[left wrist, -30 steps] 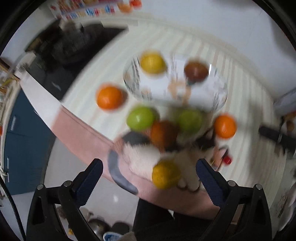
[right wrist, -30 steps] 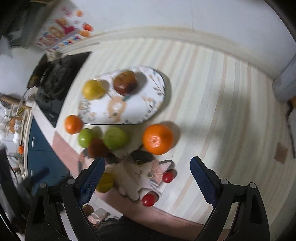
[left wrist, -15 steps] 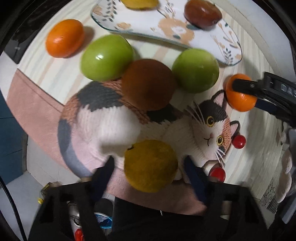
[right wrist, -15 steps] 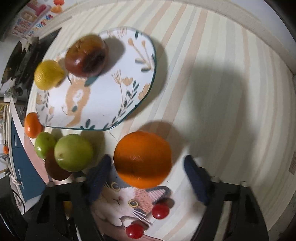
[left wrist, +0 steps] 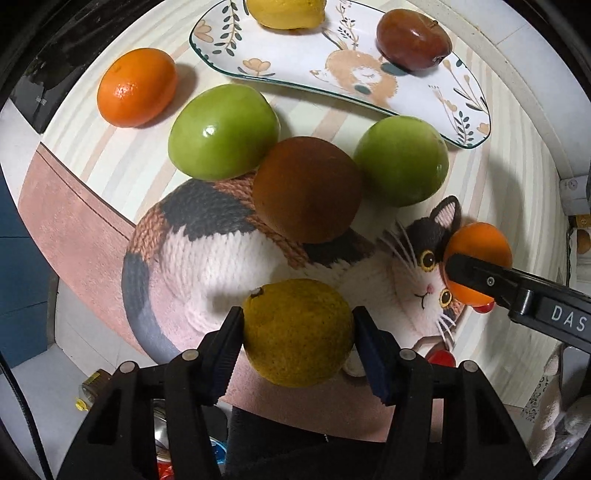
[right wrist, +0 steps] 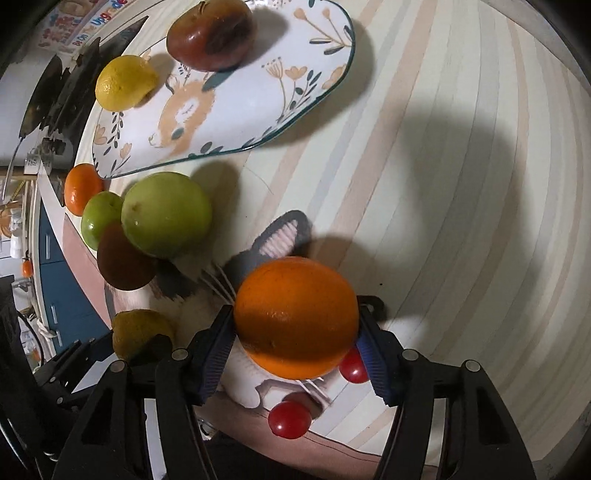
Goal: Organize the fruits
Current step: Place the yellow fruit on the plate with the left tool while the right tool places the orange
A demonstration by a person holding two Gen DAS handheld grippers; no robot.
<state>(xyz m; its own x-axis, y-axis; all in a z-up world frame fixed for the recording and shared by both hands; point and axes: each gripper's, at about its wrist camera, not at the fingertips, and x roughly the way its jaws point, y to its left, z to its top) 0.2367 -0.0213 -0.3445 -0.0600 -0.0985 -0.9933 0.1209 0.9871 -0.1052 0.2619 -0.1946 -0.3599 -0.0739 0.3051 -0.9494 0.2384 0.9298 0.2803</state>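
Observation:
My left gripper (left wrist: 297,345) is shut on a dull yellow-green citrus fruit (left wrist: 295,332) lying on the cat-pattern mat (left wrist: 207,254). My right gripper (right wrist: 295,343) is shut on a big orange (right wrist: 295,317) at the mat's cat-head end; that orange also shows in the left wrist view (left wrist: 478,243). A patterned plate (left wrist: 306,59) at the back holds a yellow lemon (left wrist: 286,13) and a dark red fruit (left wrist: 413,38). Two green fruits (left wrist: 223,131) (left wrist: 402,158), a brown fruit (left wrist: 308,188) and a small orange (left wrist: 136,92) lie between the plate and the mat.
Small red tomatoes (right wrist: 290,419) (right wrist: 352,365) lie by the mat's near edge. The striped tablecloth (right wrist: 461,184) stretches to the right. A black stove (right wrist: 55,96) stands at the far left, past the table edge.
Both grippers came down toward the table and closed. The left one now clamps the yellow-green citrus, the right one the big orange.

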